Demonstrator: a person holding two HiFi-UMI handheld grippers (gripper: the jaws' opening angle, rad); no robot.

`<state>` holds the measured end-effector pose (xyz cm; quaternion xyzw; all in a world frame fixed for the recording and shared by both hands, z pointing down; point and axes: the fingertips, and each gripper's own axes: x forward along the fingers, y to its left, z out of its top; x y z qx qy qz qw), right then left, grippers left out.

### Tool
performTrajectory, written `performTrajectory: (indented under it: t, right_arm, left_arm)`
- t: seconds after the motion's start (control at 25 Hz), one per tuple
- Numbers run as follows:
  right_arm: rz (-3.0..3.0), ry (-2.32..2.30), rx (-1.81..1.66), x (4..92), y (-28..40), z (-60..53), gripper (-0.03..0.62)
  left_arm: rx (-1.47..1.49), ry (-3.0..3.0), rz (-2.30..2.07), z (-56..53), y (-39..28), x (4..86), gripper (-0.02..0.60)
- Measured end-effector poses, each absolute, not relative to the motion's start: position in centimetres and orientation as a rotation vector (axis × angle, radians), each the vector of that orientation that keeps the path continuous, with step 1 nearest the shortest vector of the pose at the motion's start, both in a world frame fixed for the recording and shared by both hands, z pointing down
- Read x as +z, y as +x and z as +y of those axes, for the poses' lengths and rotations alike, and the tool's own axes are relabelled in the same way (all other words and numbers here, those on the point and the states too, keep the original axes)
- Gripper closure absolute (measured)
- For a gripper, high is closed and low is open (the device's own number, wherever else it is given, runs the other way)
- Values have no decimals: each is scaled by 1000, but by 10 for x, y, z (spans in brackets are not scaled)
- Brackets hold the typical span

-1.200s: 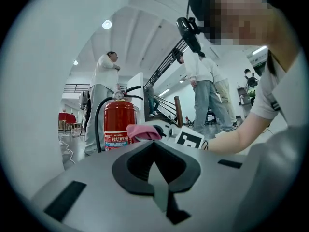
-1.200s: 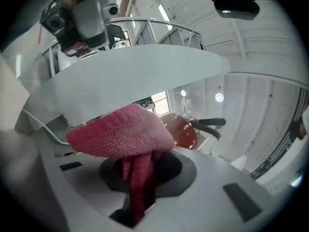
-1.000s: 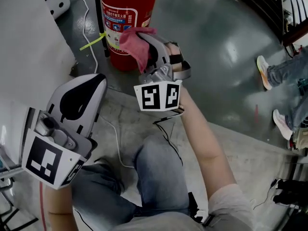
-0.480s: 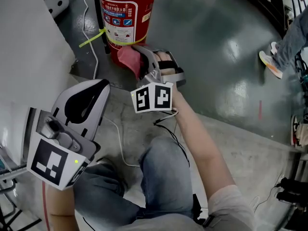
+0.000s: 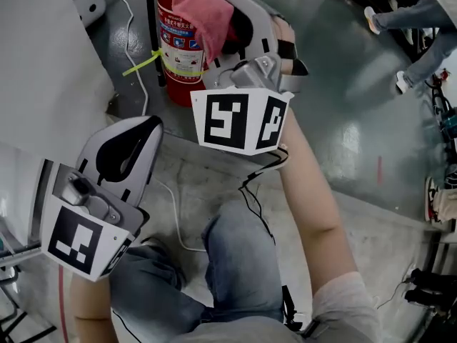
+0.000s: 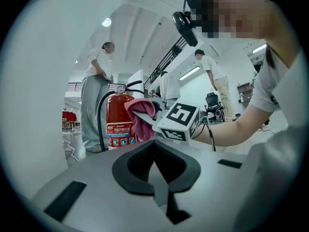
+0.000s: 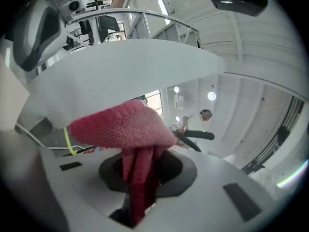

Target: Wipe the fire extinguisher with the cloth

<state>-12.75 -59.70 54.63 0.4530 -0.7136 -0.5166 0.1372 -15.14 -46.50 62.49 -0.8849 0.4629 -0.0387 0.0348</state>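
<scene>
While the right gripper [image 5: 227, 21] is staying clamped on the pink knitted cloth [image 5: 203, 14], I'm watching the wad ride against the red metal fire extinguisher [image 5: 173, 57], which is standing on the dark floor close to the edge where the white panel begins. In the right gripper view the cloth [image 7: 121, 128] is bunching out over the jaws and hanging down between them, so the hold looks firm. The left gripper [image 5: 114, 156] is idling low with its jaws together on nothing, well apart from the cylinder.

To wipe well from here, I'm thinking the cloth should lead, not the plastic jaws: keep the wad pressed flat on the curve, stroke along the body, then work round the side. The yellow-green tie [image 5: 141, 63] sticking out from the cylinder looks like a snag risk, so I'd be passing lightly there.

Against half a second ago, the right gripper is sitting much higher: it was down at the foot of the cylinder below the label, and now it's over the label and above. The left gripper hasn't shifted.
</scene>
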Motion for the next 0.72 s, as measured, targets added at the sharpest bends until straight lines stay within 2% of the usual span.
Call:
performTrajectory:
  t: [0.16, 0.72]
  right_arm:
    - [-2034, 1332, -1518, 549, -142, -595, 526]
    - [-2018, 990, -1322, 724, -158, -593, 528]
  left_arm:
    - [-110, -2714, 1441, -466, -158, 625, 577]
    - [-94, -2710, 1455, -465, -171, 632, 577]
